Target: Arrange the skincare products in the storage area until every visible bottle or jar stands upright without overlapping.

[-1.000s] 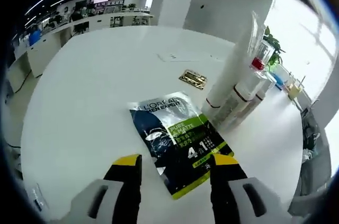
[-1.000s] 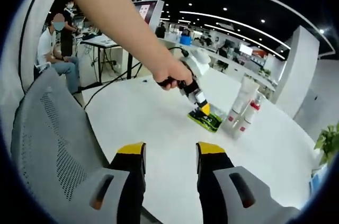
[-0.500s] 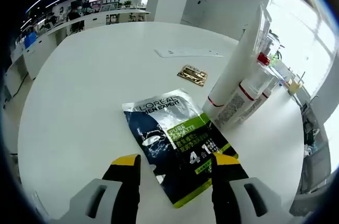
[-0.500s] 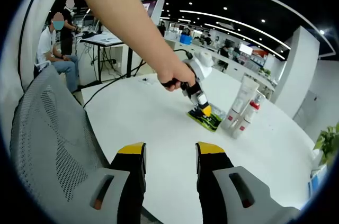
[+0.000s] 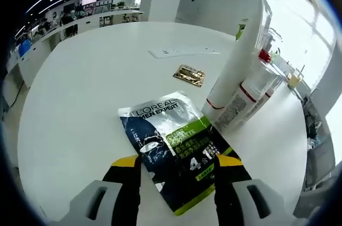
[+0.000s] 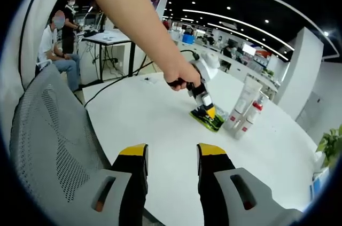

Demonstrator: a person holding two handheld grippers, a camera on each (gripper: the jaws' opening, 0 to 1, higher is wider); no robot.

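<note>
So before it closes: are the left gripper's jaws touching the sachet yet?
Cannot tell. In the left gripper view the left gripper straddles the L'Oreal sachet with open jaws, their tips overlapping its edges; height above it is unclear.

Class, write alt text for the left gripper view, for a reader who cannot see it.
The left gripper, jaws open, straddles the near end of a dark-and-green sachet lying flat on a white table. Right of it stand white tubes; a small gold packet lies beyond.

Right gripper (image 6: 170,157), jaws apart, at 6 o'clock; left gripper (image 6: 206,109) over green sachet (image 6: 208,121); tubes (image 6: 243,106) at 2 o'clock.
</note>
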